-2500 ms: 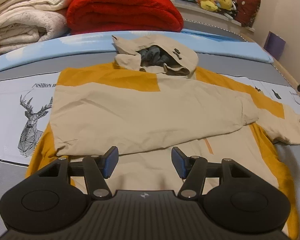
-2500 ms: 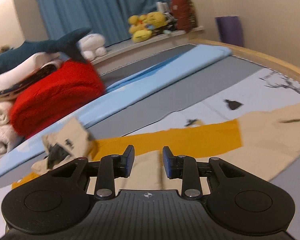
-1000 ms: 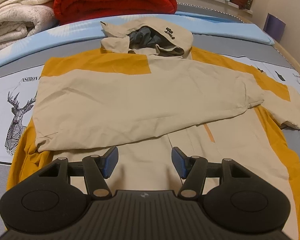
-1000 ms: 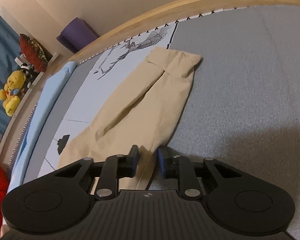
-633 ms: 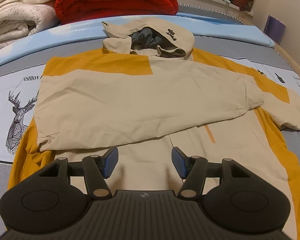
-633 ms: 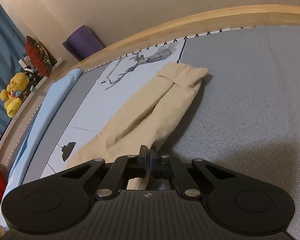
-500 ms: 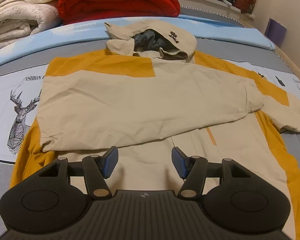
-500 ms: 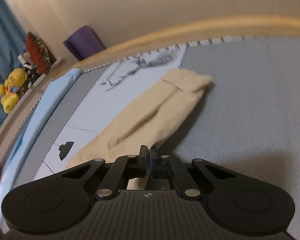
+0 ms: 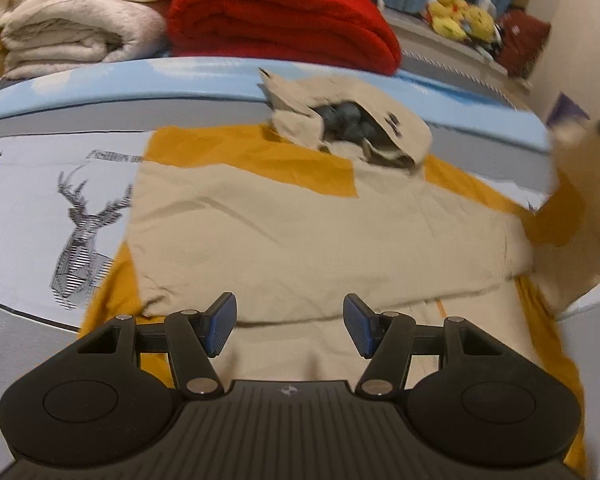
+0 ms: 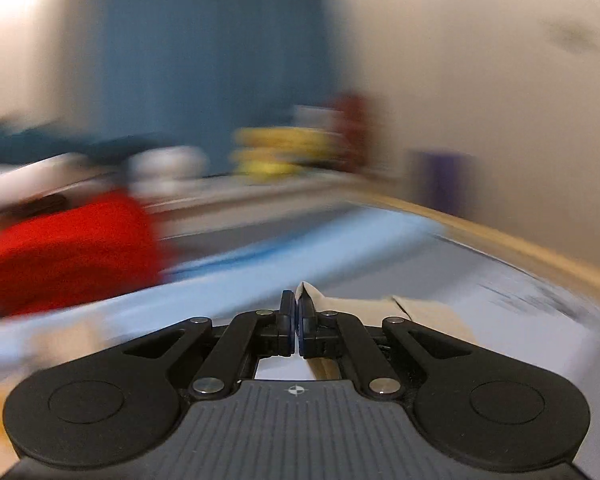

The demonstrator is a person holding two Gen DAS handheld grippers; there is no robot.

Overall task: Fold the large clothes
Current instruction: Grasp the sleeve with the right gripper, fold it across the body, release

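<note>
Across the left wrist view, the beige and mustard hooded jacket [image 9: 300, 232] lies spread flat on the bed [image 9: 40, 208], filling the middle of the frame. Its hood [image 9: 352, 120] points to the top, toward a red blanket [image 9: 284, 16] and a cream blanket [image 9: 76, 20] stacked at the upper left. One sleeve is folded across the chest. The left gripper [image 9: 290, 322] sits at the bottom centre with its jaws spread wide, holding nothing, and the jacket's lower body shows right between and beyond its fingers. At the right edge, the other sleeve [image 9: 580, 208] is up off the bed, pretty blurred.

Over in the right wrist view most of the background is smeared, so not much detail there. The right gripper [image 10: 298, 320] is at bottom centre with its jaws pinched tight on a bit of beige sleeve fabric [image 10: 424, 316]. That fabric pokes up just above the fingertips and trails off to the lower right of the jaws.
</note>
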